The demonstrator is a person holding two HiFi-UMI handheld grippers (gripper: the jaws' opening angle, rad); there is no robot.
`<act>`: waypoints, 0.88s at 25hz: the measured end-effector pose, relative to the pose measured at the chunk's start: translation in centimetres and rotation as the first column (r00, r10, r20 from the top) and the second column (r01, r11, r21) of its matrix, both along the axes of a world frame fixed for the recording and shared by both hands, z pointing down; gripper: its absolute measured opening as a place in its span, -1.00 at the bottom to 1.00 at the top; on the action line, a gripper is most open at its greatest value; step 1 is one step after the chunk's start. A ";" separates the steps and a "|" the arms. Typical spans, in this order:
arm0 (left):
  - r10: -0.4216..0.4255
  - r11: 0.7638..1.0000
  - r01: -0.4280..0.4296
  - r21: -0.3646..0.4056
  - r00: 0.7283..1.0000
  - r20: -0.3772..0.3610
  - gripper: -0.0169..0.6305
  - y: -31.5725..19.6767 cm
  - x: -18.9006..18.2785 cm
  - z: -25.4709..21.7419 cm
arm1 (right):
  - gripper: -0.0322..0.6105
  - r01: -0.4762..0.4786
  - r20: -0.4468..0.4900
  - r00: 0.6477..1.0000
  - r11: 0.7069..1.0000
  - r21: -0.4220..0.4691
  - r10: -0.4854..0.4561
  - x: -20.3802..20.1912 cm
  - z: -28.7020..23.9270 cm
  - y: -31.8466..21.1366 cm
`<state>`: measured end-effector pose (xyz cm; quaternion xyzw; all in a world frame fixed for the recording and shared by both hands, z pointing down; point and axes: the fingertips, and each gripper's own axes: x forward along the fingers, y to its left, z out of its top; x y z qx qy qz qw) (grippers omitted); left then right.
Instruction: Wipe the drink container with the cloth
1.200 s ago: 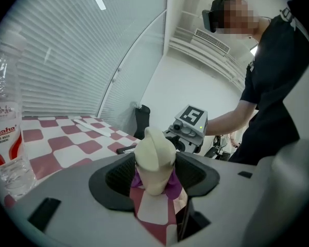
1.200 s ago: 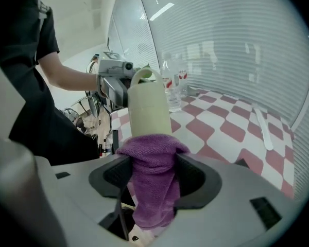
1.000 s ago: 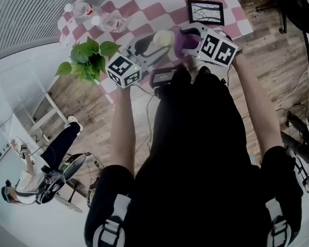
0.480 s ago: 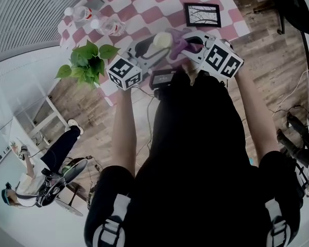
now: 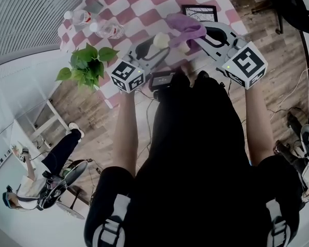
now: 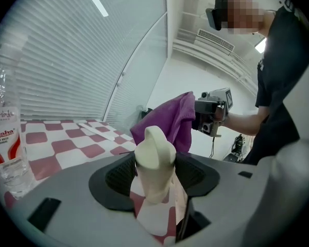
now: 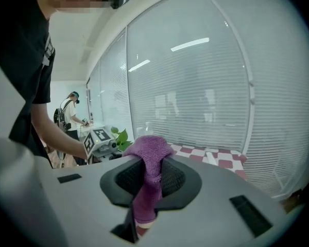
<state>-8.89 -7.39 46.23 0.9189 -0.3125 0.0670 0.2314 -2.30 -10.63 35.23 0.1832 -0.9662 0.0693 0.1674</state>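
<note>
Reaching over the pink-and-white checked desk (image 5: pixel 144 4) in the head view, the left tongs (image 5: pixel 157 44) clamp a cream, rounded plastic drink container (image 5: pixel 161 38). The right tongs (image 5: pixel 195 31), just beside them, carry a crumpled purple cloth (image 5: pixel 183 23); whether cloth and container touch cannot be told. The left gripper view shows the container standing up between the pads, with the cloth hanging behind it and a clear plastic water bottle (image 6: pixel 2 127) at the left. In the right gripper view the tongs have just been closing and now pinch the cloth, which drapes over them.
</note>
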 end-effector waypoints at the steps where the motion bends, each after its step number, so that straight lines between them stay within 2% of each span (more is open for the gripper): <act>1: -0.009 1.000 0.009 -0.002 1.000 0.004 -0.13 -0.2 0.1 -0.1 | -0.70 -0.034 0.014 0.999 0.999 0.009 0.034 0.6 -0.4 -0.4; 3: -0.023 1.000 0.023 -0.010 1.000 0.010 -0.13 -0.5 0.4 -0.2 | -0.70 -0.101 0.031 0.994 0.995 0.018 0.101 1.7 -0.7 -1.0; 6: -0.032 0.998 0.032 -0.053 0.999 -0.003 -0.14 -1.0 0.5 -0.5 | -0.71 -0.184 0.048 0.982 0.983 -0.016 0.185 3.2 -0.5 -1.3; 10: -0.074 0.996 0.074 -0.058 0.997 -0.007 -0.14 -2.4 -0.3 -1.9 | -0.70 -0.232 0.032 0.972 0.972 -0.044 0.234 4.5 0.3 -1.1; 16: -0.195 0.980 0.191 0.053 0.975 0.104 -0.14 -5.7 -3.5 -4.0 | -0.71 -0.274 0.041 0.961 0.961 -0.041 0.275 5.1 0.1 -1.1; 22: -0.237 0.970 0.216 0.112 0.944 0.230 -0.14 -7.6 -5.0 -3.6 | -0.70 -0.309 0.045 0.949 0.950 -0.036 0.311 4.8 0.0 -1.0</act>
